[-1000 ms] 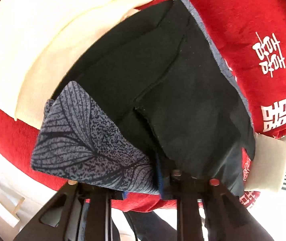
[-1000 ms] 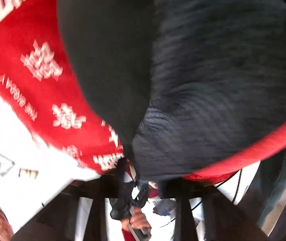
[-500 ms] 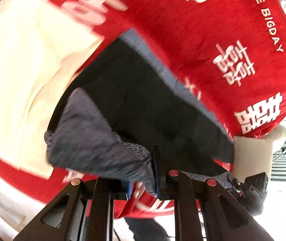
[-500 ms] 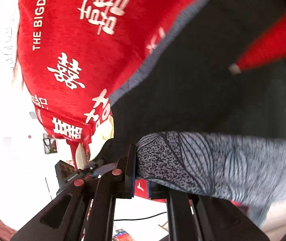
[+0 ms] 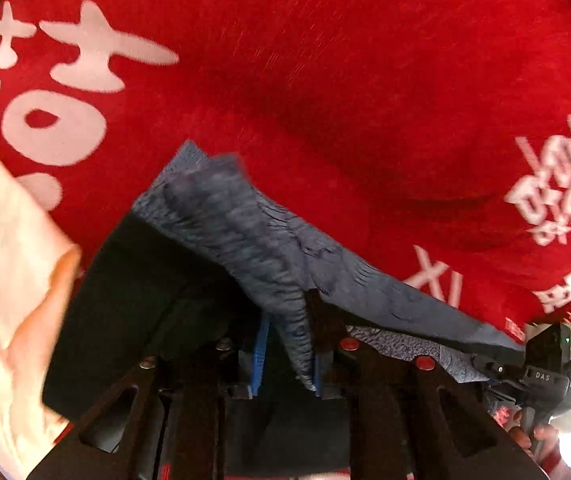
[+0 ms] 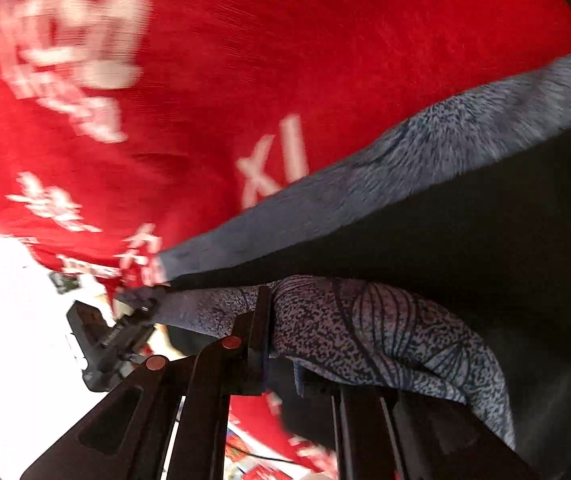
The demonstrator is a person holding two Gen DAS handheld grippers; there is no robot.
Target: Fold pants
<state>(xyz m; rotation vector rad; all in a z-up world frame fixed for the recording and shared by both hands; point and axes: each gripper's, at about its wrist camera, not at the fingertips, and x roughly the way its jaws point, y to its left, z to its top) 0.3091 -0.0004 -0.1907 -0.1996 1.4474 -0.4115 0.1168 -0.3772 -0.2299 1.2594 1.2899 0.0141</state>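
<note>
The pants are grey with a dark leaf print (image 5: 245,220) and a black inner side (image 5: 137,300). They lie on a red cloth with white characters (image 5: 325,80). My left gripper (image 5: 287,360) is shut on a bunched grey edge of the pants, low over the cloth. My right gripper (image 6: 281,344) is shut on another printed fold of the pants (image 6: 365,328); a grey hem band (image 6: 405,160) runs up to the right, with black fabric (image 6: 485,240) below it. The other gripper shows in each view, at the right edge of the left wrist view (image 5: 541,364) and at the left of the right wrist view (image 6: 105,340).
A cream cloth (image 5: 1,260) lies on the red cloth at the left of the left wrist view. The red cloth's edge (image 6: 85,264) drops off to a bright white floor area at the left of the right wrist view.
Both grippers have carried the held pants edge forward and down toward the red cloth. The black inner side is now mostly covered, and the grey printed side lies over it.
</note>
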